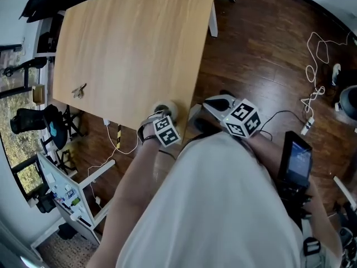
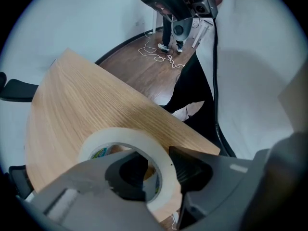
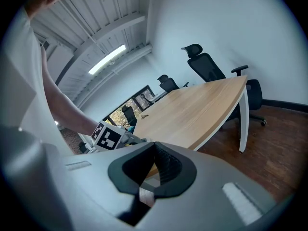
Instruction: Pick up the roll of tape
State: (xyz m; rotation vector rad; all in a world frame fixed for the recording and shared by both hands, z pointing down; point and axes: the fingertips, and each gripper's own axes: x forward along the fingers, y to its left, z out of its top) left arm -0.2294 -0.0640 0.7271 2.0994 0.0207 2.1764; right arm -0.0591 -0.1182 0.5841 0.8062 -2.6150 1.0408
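Well, the left gripper point(image 2: 158, 160) points straight down over the roll of tape point(image 2: 129, 136), which lies flat at the counter's point(image 1: 128, 43) five o'clock corner. Its jaws straddle the ring's wall, one in the core and one outside, not clamped. At its three o'clock, off the counter's edge, the right gripper point(image 3: 154, 150) hangs closed and empty.

The scene is evenly and brightly lit; a ceiling strip light point(image 3: 107, 59) is seen above the counter point(image 3: 192, 109). Lines are bent by fisheye distortion; corners are blacked out.
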